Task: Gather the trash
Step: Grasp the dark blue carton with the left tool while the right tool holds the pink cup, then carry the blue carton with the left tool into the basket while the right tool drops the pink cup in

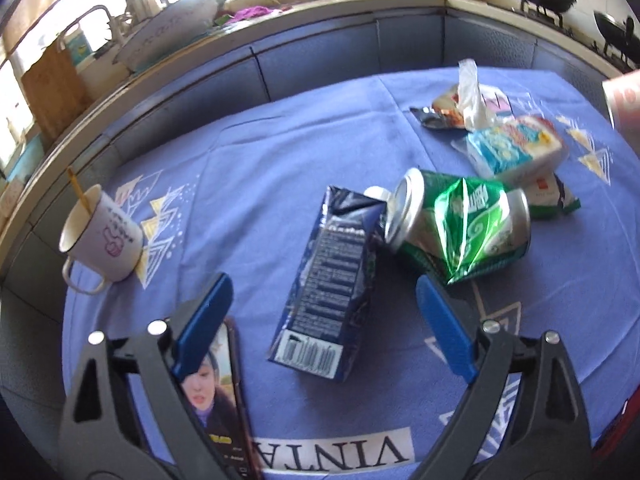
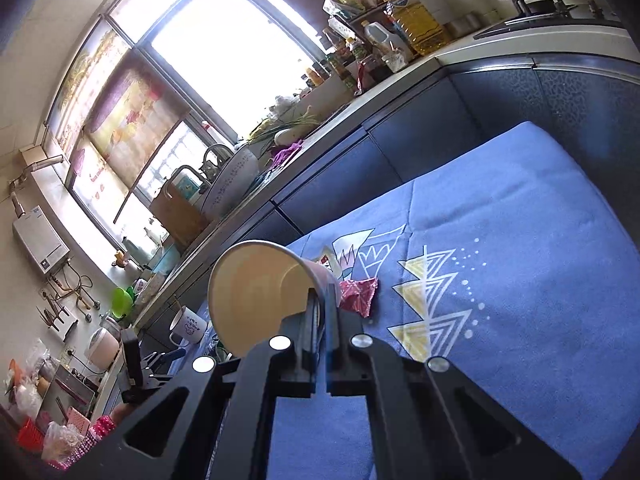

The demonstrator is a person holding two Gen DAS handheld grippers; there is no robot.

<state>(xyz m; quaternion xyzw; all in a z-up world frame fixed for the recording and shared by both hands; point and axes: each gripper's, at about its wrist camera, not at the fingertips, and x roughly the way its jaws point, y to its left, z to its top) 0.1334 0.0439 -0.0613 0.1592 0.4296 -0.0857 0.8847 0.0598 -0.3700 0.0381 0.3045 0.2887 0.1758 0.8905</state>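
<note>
In the left wrist view my left gripper (image 1: 324,300) is open above the blue tablecloth (image 1: 280,168), its blue fingers either side of a dark blue drink carton (image 1: 328,284) lying flat. A crushed green can (image 1: 460,224) touches the carton's top end. Snack wrappers and a plastic bag (image 1: 500,132) lie beyond it. In the right wrist view my right gripper (image 2: 322,304) is shut on the rim of a paper cup (image 2: 260,292), held tilted above the cloth. A red wrapper (image 2: 360,294) lies just behind the cup.
A white mug (image 1: 104,236) with a stick stands at the table's left; it also shows in the right wrist view (image 2: 188,326). A phone (image 1: 216,400) lies under the left finger. Grey cabinets (image 1: 320,52) and a cluttered counter run behind the table.
</note>
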